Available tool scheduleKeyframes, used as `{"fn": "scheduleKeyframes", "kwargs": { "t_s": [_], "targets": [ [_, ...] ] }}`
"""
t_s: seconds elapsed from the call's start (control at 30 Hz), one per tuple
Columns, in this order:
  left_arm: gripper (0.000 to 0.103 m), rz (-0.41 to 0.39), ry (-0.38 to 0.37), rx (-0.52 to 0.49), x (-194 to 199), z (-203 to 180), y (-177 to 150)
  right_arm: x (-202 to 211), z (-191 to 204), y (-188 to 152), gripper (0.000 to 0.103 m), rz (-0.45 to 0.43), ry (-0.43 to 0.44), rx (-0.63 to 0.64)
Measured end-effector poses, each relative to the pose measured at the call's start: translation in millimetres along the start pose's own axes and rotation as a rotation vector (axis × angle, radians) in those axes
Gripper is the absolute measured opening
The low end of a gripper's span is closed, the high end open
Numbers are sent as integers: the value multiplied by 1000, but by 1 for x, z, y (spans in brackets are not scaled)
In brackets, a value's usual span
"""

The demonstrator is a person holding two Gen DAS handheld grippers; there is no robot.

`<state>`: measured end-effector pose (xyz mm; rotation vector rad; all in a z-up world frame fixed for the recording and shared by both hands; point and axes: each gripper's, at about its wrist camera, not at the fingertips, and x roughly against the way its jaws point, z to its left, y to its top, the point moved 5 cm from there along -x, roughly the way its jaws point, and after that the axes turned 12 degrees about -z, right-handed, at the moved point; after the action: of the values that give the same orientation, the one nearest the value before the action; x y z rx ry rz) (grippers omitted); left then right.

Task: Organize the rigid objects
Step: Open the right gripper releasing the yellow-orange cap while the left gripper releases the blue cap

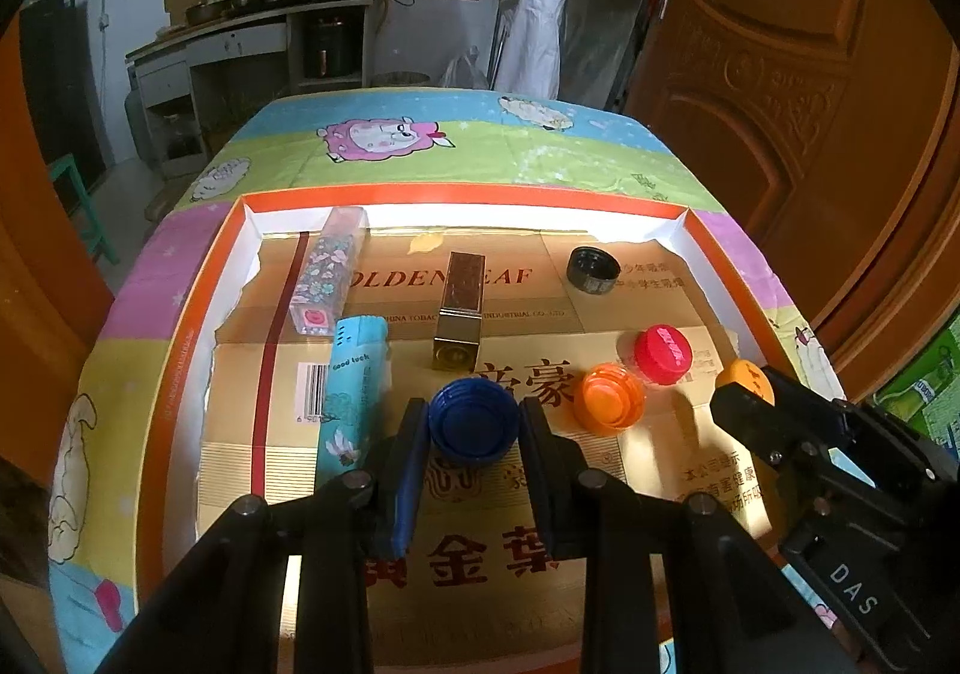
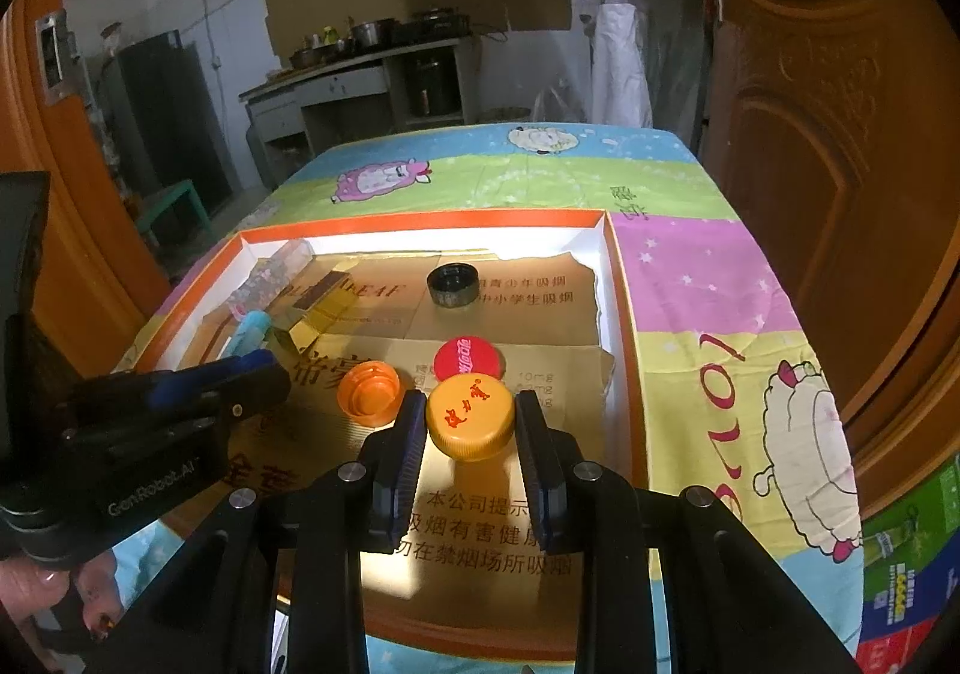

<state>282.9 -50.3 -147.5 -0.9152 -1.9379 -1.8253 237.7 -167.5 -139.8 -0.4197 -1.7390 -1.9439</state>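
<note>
Lining the orange-rimmed tray (image 1: 180, 350) with flattened cardboard gives you a level floor for sorting, with the long boxes on one side and the loose caps on the other. Your left gripper (image 1: 474, 425) is clamped on the blue cap (image 1: 471, 419), hollow side up and ridged, near the tray's front. Your right gripper (image 2: 471, 422) pinches the yellow cap (image 2: 471, 416), printed top up, just beside the red cap (image 2: 468, 359) and the orange cap (image 2: 369, 392).
</note>
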Motion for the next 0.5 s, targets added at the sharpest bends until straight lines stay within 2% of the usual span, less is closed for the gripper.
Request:
{"fn": "scheduleKeyframes", "kwargs": {
  "t_s": [0.5],
  "targets": [
    [30, 9, 11, -13, -11, 1, -5, -10, 0, -7, 31, 27, -9, 10]
  ]
}}
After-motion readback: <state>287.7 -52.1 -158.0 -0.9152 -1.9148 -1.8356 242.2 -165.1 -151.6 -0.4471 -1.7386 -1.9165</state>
